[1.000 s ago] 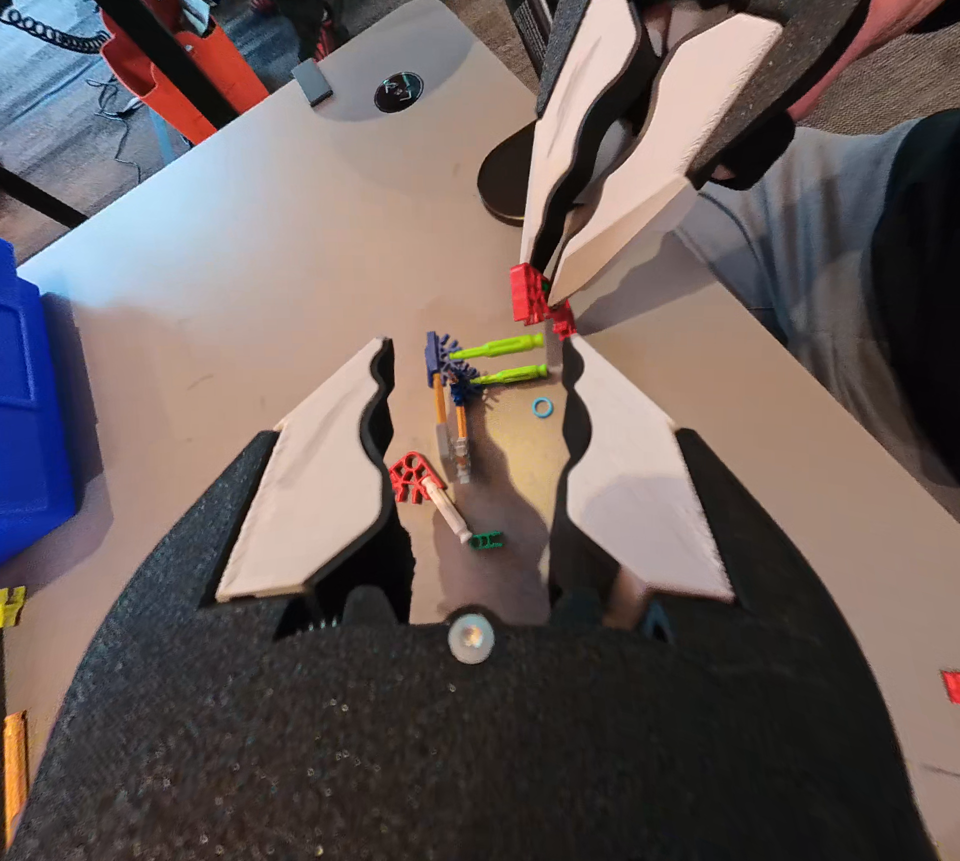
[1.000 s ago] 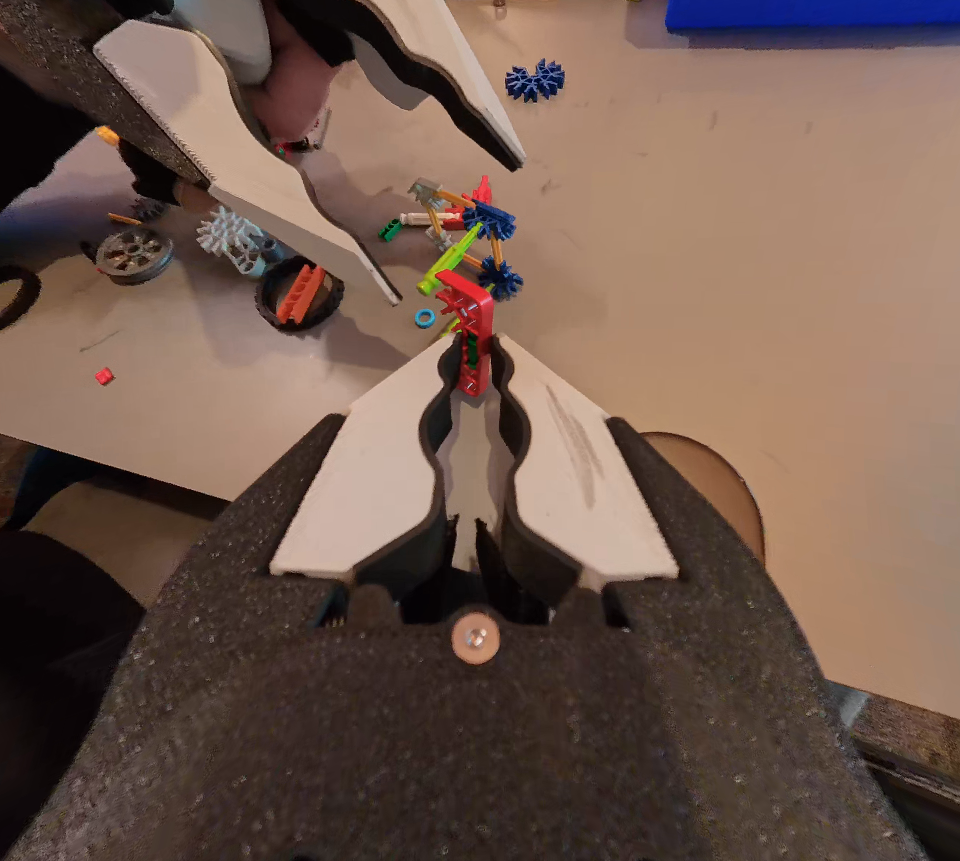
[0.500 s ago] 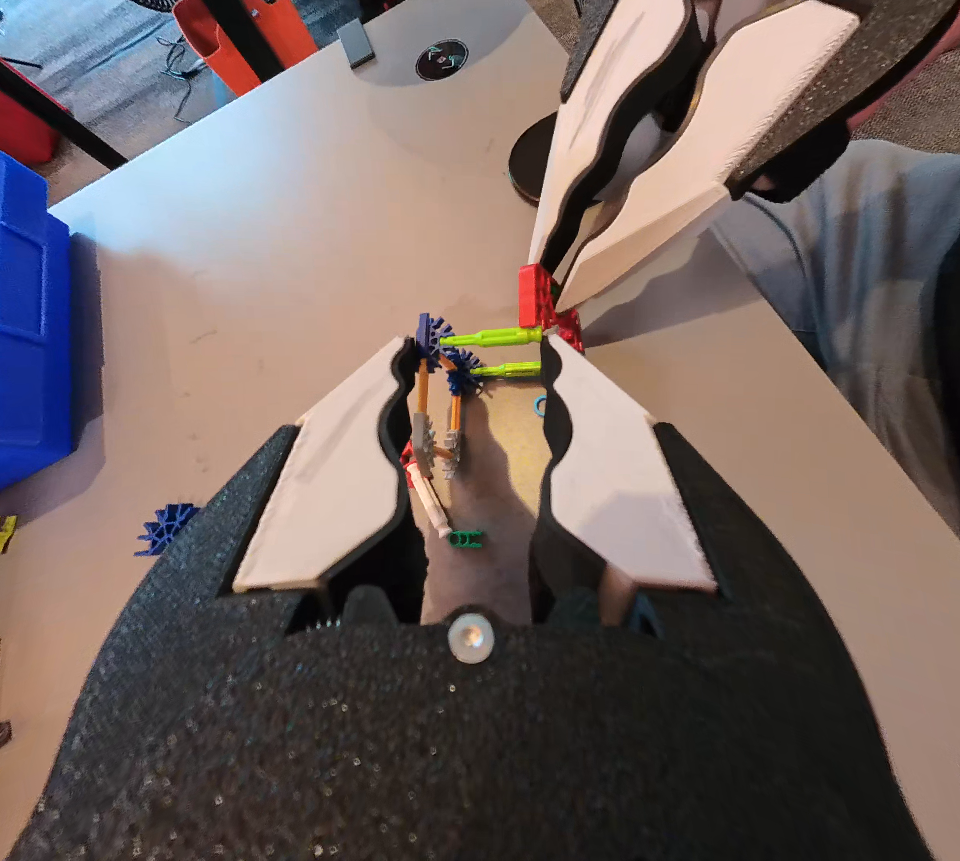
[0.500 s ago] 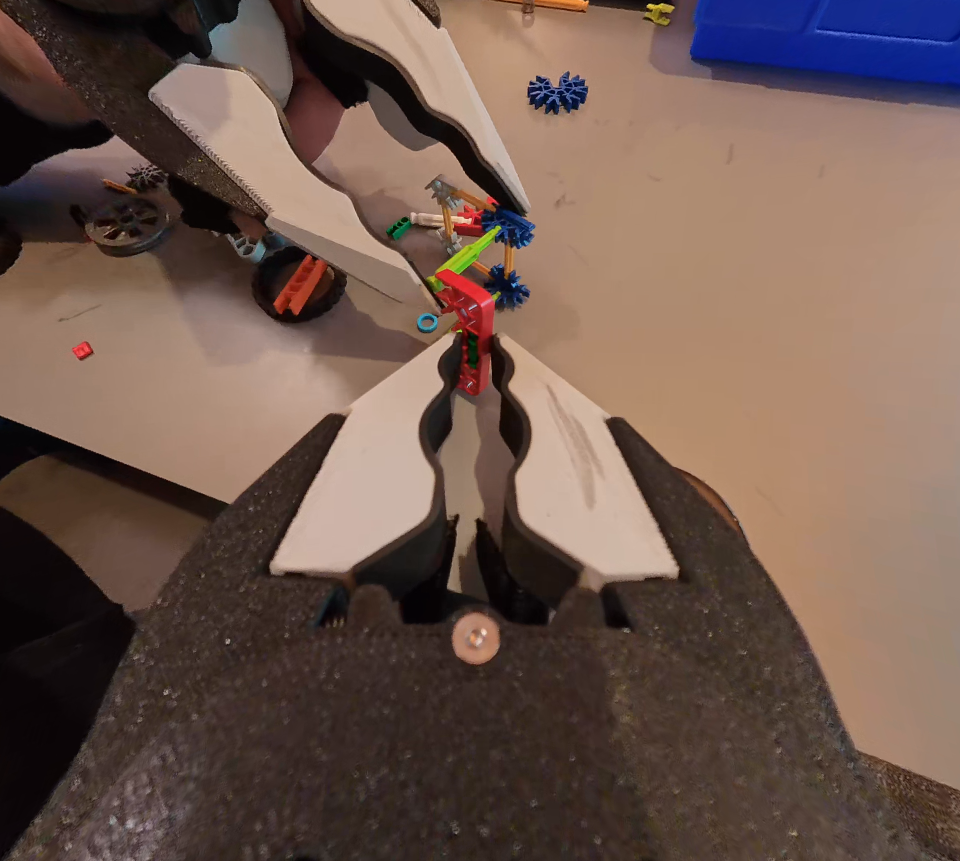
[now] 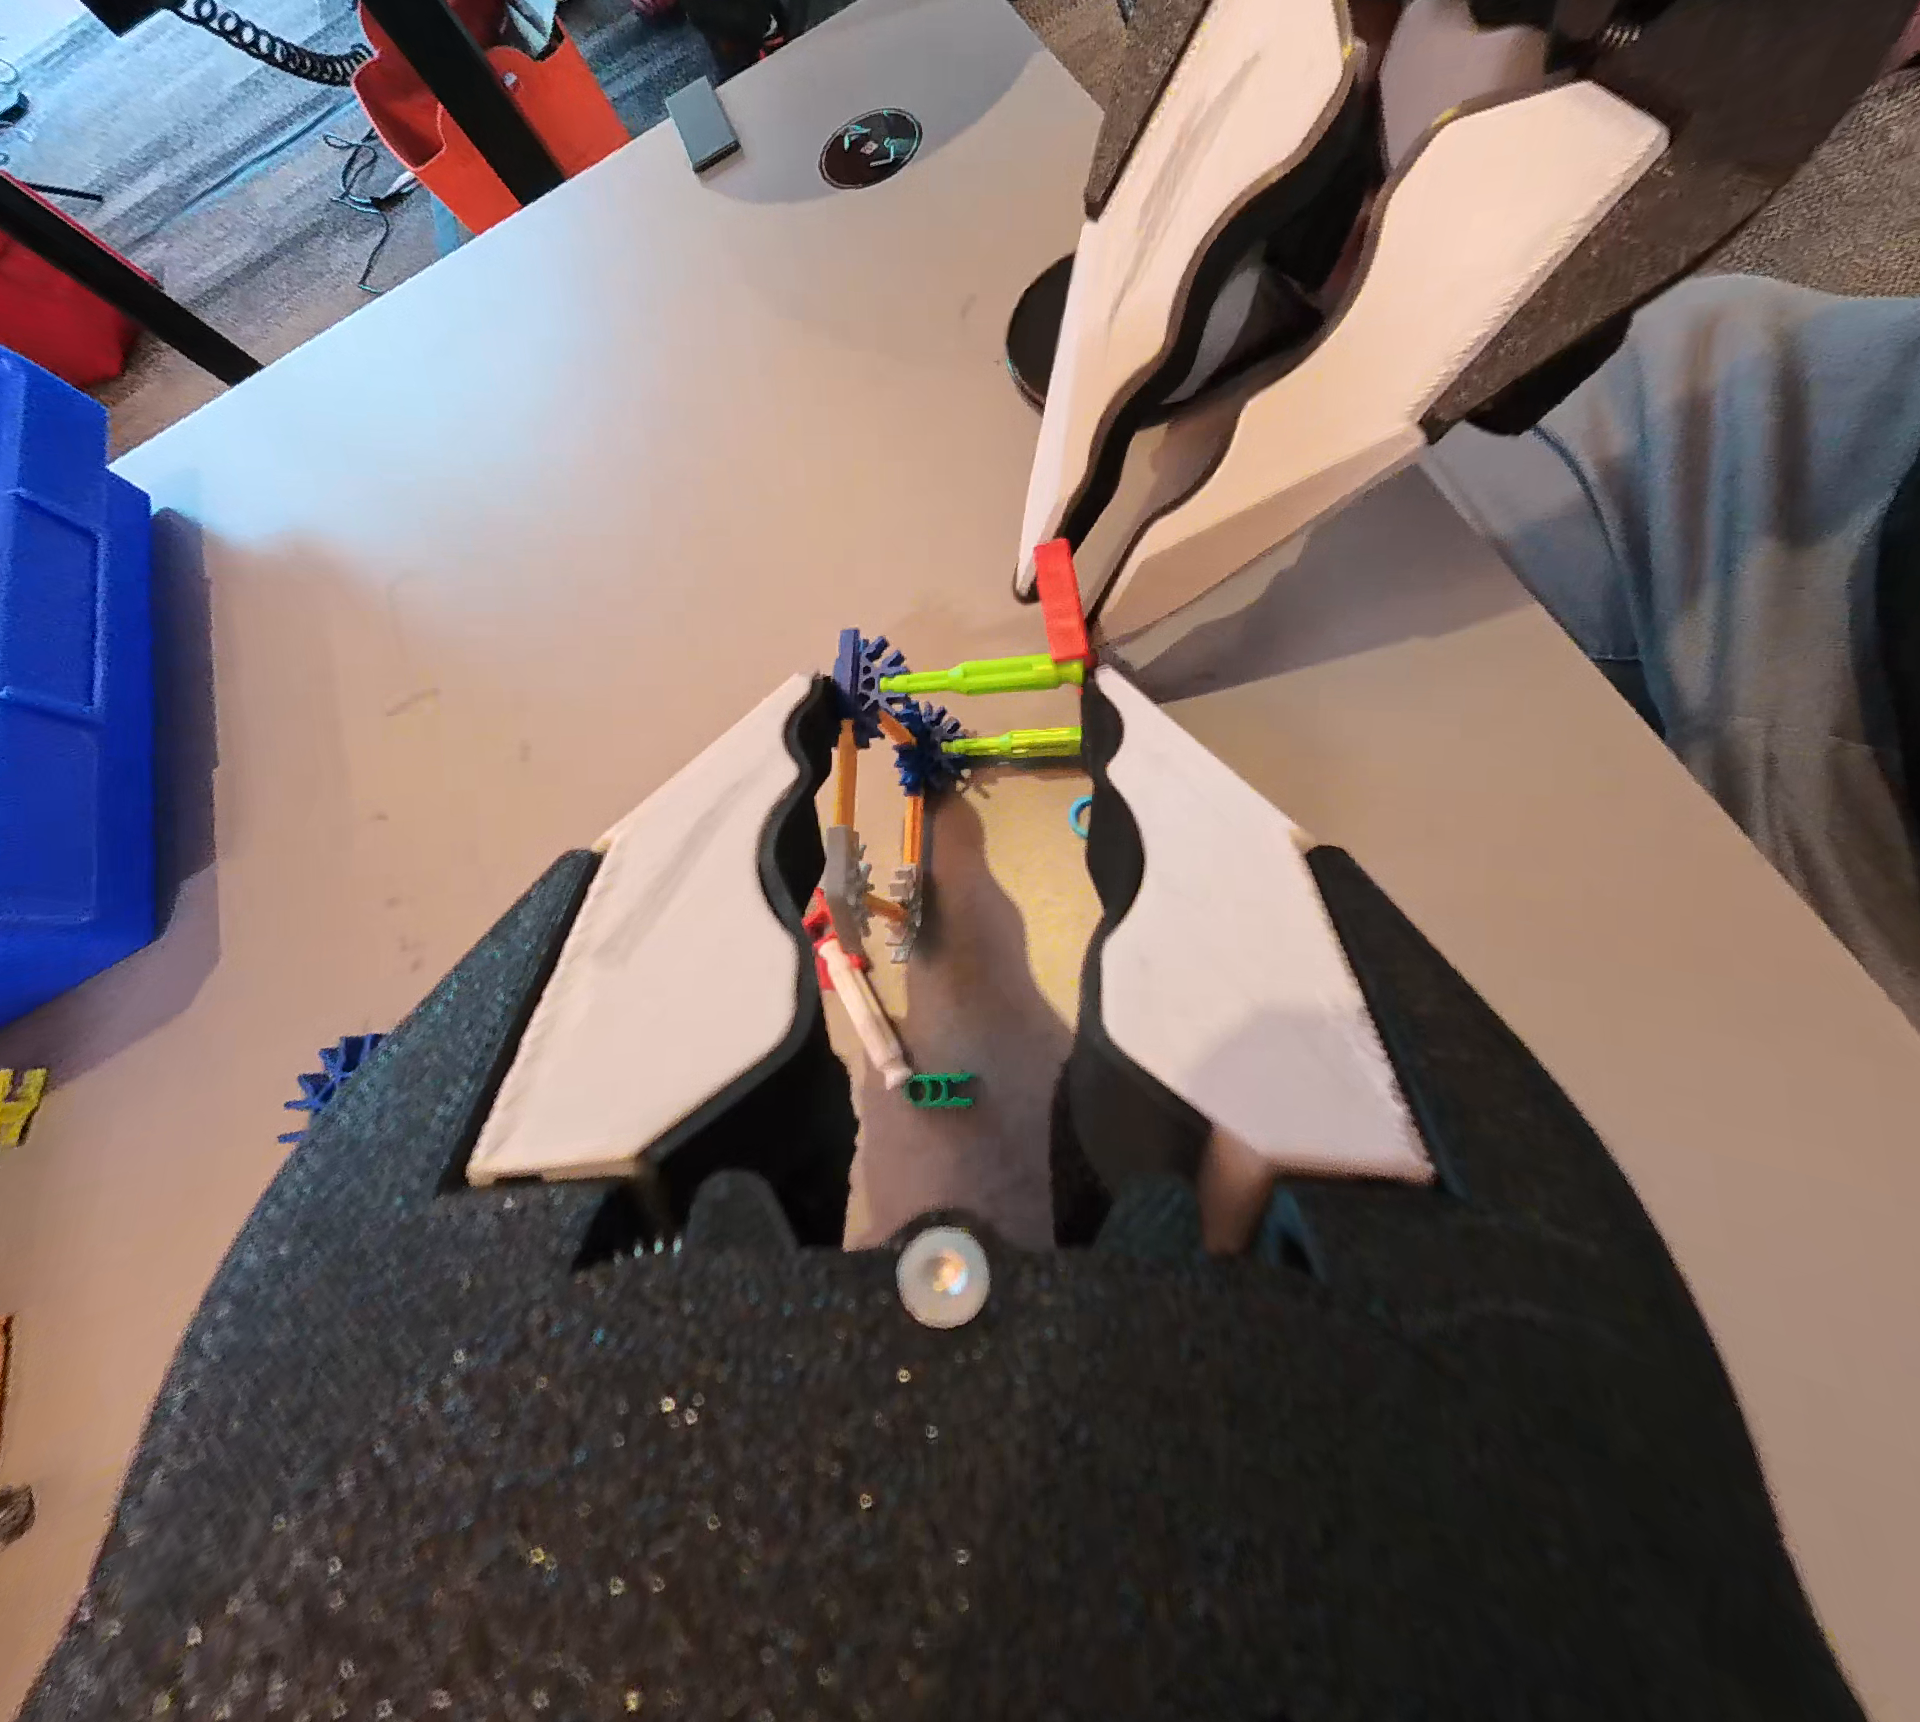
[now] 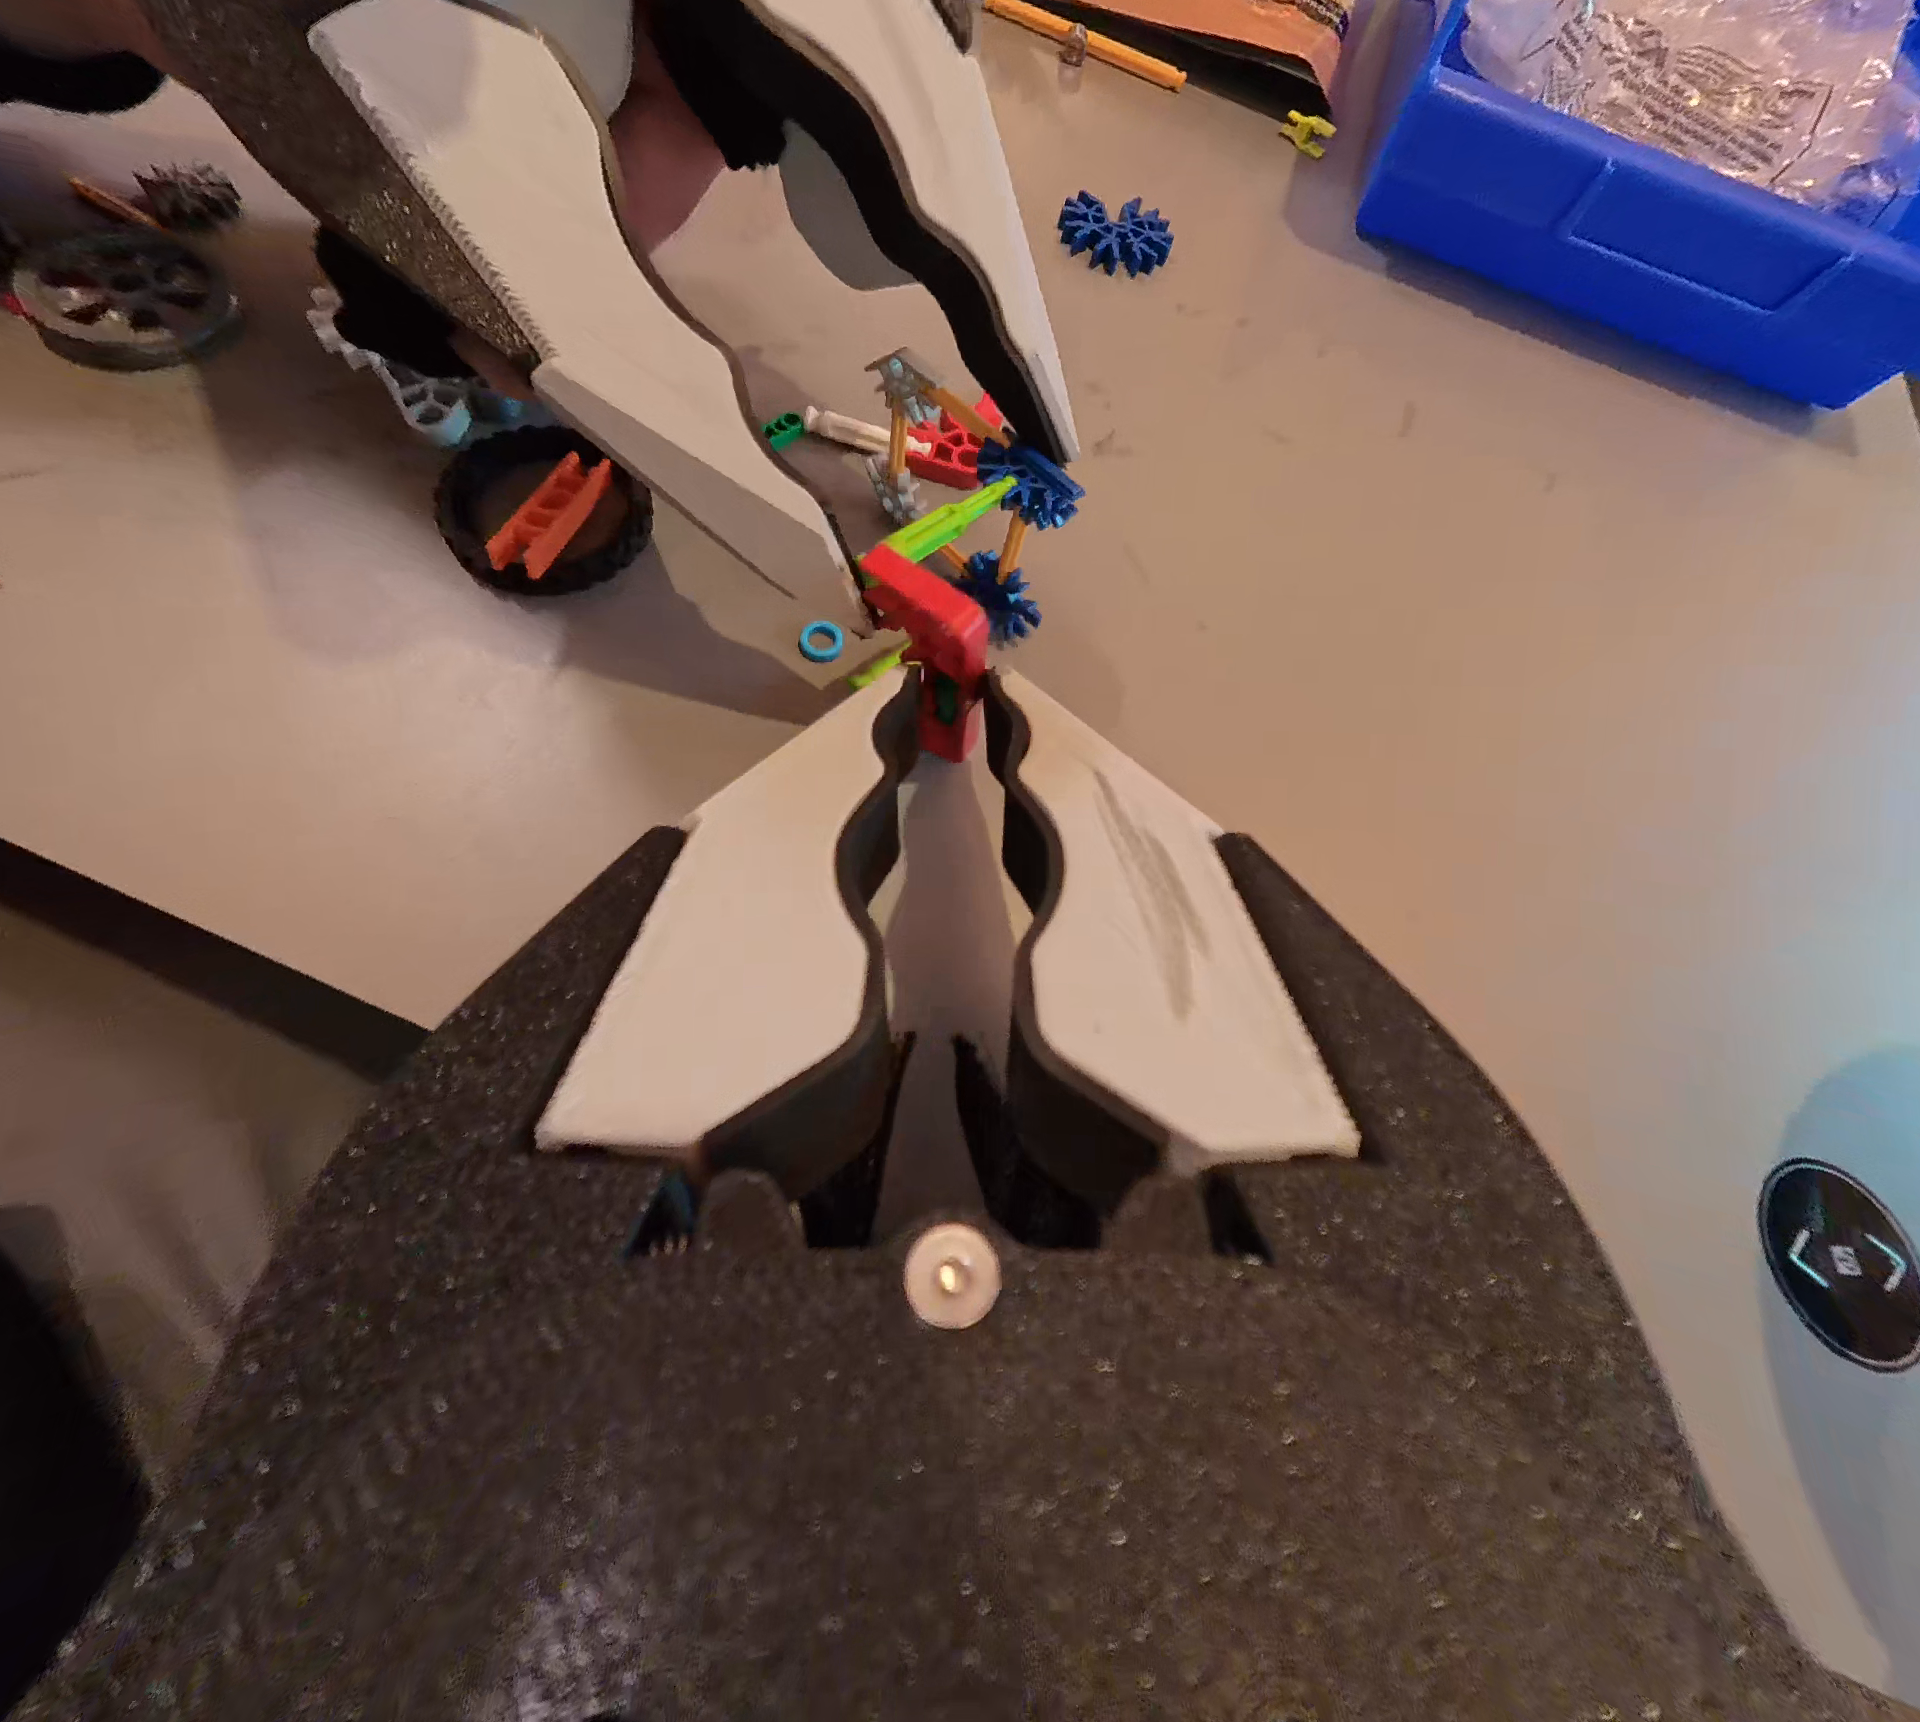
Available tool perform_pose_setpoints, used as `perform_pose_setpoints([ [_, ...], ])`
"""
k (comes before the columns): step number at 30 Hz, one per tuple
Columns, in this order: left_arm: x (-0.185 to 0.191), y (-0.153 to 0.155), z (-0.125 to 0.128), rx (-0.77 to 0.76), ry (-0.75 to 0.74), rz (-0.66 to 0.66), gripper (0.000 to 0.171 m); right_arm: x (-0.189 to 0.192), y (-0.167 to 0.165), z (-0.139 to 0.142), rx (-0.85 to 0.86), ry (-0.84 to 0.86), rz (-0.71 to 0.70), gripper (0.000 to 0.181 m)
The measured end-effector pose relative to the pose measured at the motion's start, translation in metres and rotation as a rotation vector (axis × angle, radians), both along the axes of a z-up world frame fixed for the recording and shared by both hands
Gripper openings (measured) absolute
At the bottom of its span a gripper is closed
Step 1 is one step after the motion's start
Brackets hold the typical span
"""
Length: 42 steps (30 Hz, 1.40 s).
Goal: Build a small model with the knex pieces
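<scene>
Right claw (image 6: 943,685) is pinching a red corner piece (image 6: 928,623) against a green rod (image 5: 977,673) on the toy frame (image 5: 883,799). Left claw (image 5: 948,685), spread wide, is sitting around the frame on the bench (image 5: 582,467). One green rod (image 5: 1013,743) is looking unjoined.

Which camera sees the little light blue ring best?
The right wrist view. There the small light blue plastic ring lies whole on the table, beside a fingertip of the left tongs. In the left wrist view, only a sliver of it peeks out beside a finger of the left tongs.
</scene>
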<state>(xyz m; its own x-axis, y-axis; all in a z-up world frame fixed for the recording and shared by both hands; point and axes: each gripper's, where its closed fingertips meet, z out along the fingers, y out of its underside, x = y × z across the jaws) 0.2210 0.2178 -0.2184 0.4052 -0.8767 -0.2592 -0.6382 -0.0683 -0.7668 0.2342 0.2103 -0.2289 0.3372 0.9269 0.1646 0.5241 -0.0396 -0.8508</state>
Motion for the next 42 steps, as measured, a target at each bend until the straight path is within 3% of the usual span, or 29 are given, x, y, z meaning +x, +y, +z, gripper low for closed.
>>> perform_pose_setpoints([
  [11,0.001,-0.001,0.0,0.019,0.011,-0.016,0.045,0.0,-0.003,0.0,-0.02,0.009,0.069,0.011],
  [16,0.002,0.0,-0.001,0.024,0.016,-0.018,0.045,0.002,-0.005,0.0,-0.046,0.011,0.073,0.028],
  [28,0.003,-0.001,-0.001,0.033,0.019,-0.03,0.044,-0.005,-0.004,0.014,-0.083,0.086,0.159,0.005],
  [42,0.006,-0.006,0.0,0.046,-0.003,-0.094,0.044,-0.003,-0.013,0.015,-0.153,0.08,0.297,0.005],
])
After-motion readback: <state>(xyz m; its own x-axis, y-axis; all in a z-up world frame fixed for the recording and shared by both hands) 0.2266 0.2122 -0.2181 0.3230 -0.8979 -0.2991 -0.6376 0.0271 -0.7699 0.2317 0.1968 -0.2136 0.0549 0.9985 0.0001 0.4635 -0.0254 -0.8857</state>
